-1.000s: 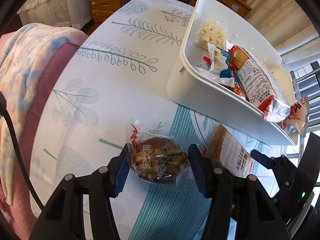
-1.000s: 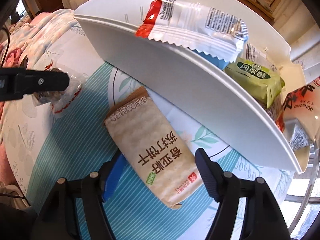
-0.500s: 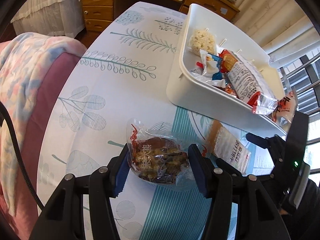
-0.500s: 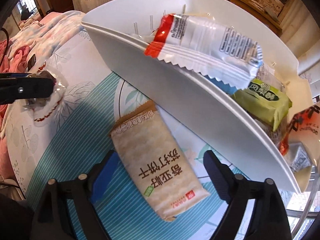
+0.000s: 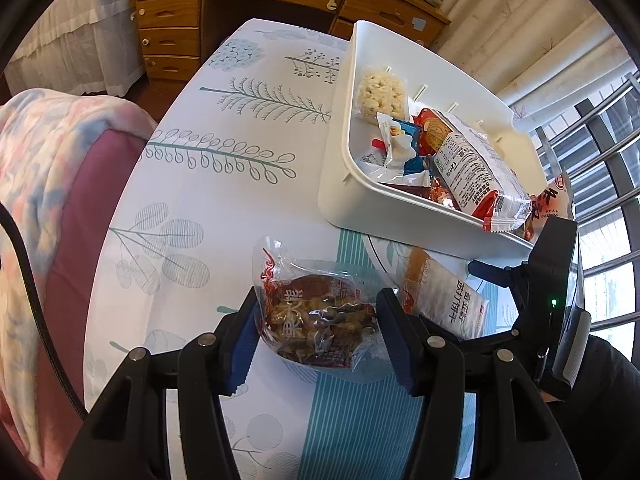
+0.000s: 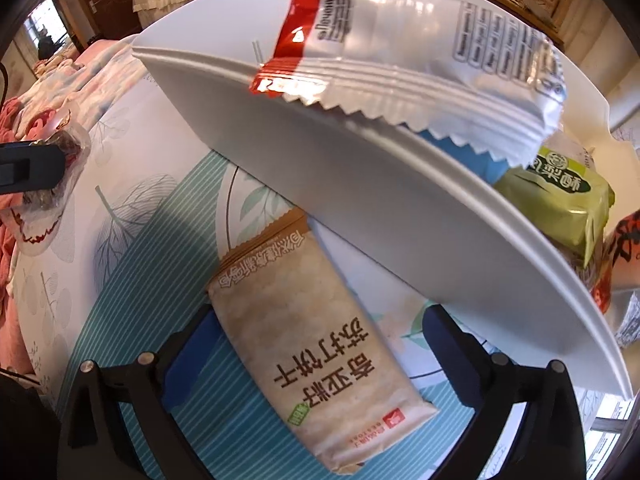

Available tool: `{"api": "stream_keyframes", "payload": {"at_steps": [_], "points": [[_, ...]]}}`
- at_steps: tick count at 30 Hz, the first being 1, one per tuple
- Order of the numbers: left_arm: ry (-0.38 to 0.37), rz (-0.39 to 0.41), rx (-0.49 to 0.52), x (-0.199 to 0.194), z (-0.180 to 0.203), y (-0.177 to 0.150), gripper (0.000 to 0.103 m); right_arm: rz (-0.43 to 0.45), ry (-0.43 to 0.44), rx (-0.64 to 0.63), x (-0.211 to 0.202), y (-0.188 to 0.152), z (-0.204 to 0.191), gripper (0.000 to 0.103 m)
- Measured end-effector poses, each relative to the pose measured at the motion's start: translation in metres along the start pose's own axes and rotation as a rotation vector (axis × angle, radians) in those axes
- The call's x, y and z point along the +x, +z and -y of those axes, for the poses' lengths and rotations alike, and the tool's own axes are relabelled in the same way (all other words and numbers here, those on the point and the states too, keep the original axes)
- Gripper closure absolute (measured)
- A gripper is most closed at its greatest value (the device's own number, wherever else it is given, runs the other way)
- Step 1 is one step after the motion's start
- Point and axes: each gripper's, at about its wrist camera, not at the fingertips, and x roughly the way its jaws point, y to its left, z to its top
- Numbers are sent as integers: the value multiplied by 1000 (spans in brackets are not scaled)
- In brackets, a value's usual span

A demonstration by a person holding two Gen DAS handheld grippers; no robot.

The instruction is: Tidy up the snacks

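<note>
Covering the table, a leaf-print cloth bears a white bin of snacks at far right. Near it the right gripper, jaws just widened, straddles a beige cracker packet, seemingly without touching. The left gripper clamps a clear pastry bag.

Daylight from window at right, glare on the foil wrapper, fisheye bending and dark vignette at frame corners.

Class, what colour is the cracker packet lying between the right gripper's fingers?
Beige cracker packet, brown top edge; clearest in the right wrist view.
</note>
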Motion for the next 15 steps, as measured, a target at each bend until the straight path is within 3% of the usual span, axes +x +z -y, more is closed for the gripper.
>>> {"api": "stream_keyframes", "payload": {"at_steps": [6, 10, 15], "points": [[-10, -3, 18, -4, -3, 3, 48, -21, -13, 42, -1, 7, -8, 13], [-18, -5, 34, -8, -4, 3, 48, -35, -16, 38, -4, 9, -20, 30], [-29, -2, 38, -15, -6, 3, 48, -69, -34, 99, -3, 13, -29, 34]]}}
